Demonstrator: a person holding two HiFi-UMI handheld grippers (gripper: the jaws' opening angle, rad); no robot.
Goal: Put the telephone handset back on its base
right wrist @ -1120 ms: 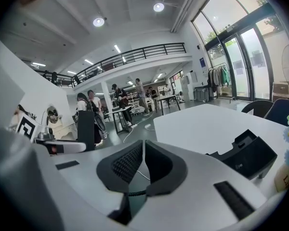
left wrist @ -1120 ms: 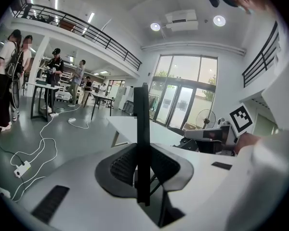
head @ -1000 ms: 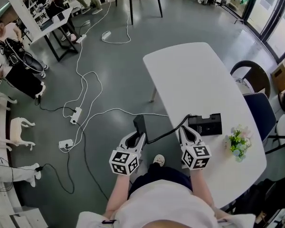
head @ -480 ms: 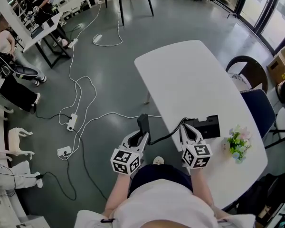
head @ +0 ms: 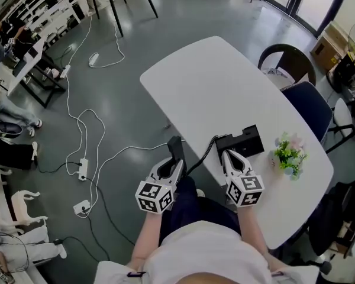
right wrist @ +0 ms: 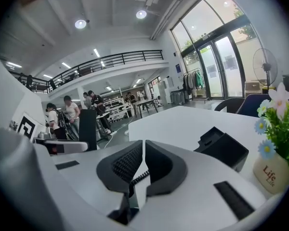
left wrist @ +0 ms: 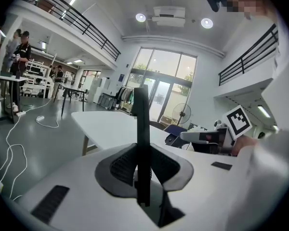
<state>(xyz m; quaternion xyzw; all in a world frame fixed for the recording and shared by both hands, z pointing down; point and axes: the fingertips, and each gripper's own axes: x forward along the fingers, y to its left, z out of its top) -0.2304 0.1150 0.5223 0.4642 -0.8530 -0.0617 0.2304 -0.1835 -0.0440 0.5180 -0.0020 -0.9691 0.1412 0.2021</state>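
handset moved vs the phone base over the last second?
Yes. The handset, clamped in the left tongs, has shifted right in the head view, toward the base on the table. The gap is smaller.

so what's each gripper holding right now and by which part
Left gripper jaws clamp the black handset near one end. Right gripper jaws pinch the coiled cord partway along.

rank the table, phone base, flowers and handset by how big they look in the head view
1. table
2. base and flowers: look about alike, not ranked
3. handset, partly hidden in the left gripper
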